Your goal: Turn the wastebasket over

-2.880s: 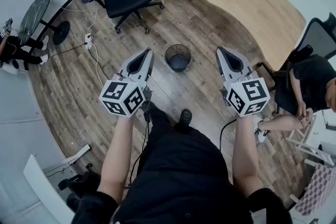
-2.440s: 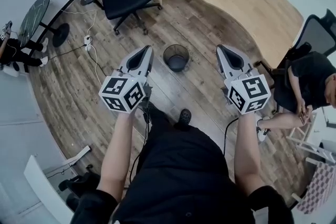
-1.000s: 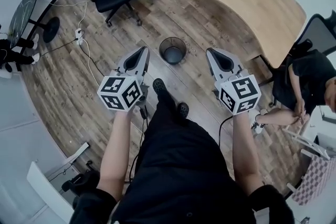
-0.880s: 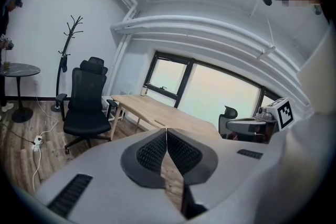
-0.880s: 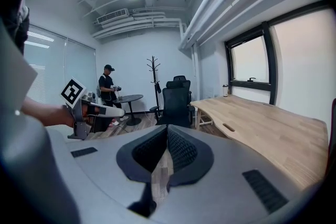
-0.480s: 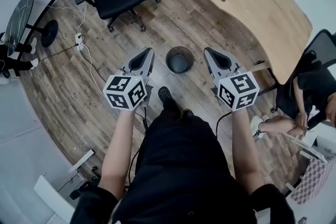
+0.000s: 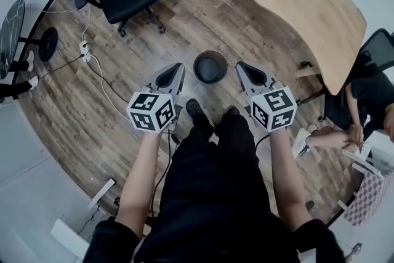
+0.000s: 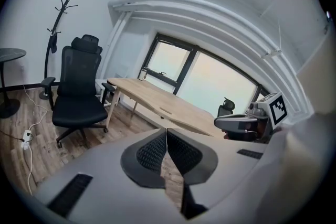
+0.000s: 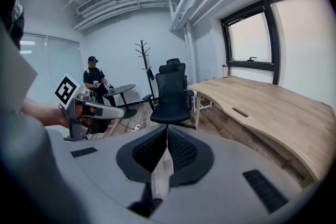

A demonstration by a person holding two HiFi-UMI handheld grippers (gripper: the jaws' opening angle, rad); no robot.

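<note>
- Since both tools sit shut, we hold nothing yet: our left gripper [image 7: 177, 66] has its jaws pressed together on empty air; the wastebasket [image 7: 210, 67] stands on the wood floor [image 7: 123, 101] between the two tips, just ahead of our shoes [image 7: 192, 108]; our right gripper [image 7: 241, 65] is likewise closed and empty
- Risk on the left, as we judge it: closed jaws can only shove the thin wall; a push there may skid the wastebasket toward the desk [image 7: 289, 3] rather than tip it
- Risk in the middle: the wastebasket looks light and round; once on its side it may roll away from us
- Risk on the right: if the jaws open late, or pinch only the rim, the wastebasket may slip out mid-turn
- The wastebasket stands upright; its open mouth faces up toward us, its base on the floor; its long axis runs vertical, so we look almost straight down it
</note>
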